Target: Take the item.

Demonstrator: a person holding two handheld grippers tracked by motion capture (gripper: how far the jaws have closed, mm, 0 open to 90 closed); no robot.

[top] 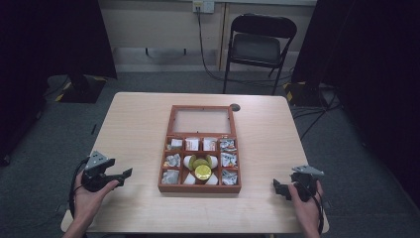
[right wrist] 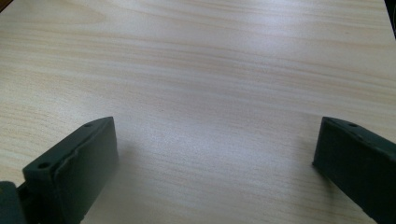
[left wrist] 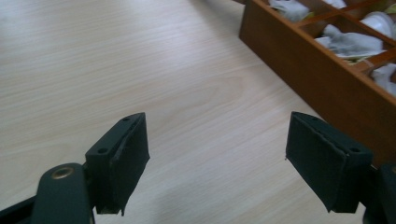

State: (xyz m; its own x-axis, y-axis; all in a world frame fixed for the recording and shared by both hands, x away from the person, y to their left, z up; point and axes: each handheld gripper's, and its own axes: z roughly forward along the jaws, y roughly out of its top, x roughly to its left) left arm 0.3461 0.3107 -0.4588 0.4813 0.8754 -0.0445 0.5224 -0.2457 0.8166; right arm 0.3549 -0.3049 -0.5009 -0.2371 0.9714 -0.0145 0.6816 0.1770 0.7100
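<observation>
A brown wooden box [top: 200, 189] with its glass lid [top: 202, 120] folded back lies at the table's middle. Its compartments hold crumpled wrapped packets [top: 172, 160], white items and a round yellow-green tin [top: 202, 171]. My left gripper [top: 124, 174] hovers at the table's near left, jaws wide open with nothing between them. In the left gripper view the box's wall [left wrist: 308, 65] runs along the upper right, beyond the open left gripper [left wrist: 217, 161]. My right gripper [top: 278, 187] is at the near right, also open and empty. The right gripper [right wrist: 212, 168] stands over bare tabletop in its own view.
The light wood table [top: 133, 124] has bare surface on both sides of the box. A small dark round spot [top: 235, 107] sits near the far edge. A black folding chair [top: 257, 44] stands behind the table, with cables on the floor.
</observation>
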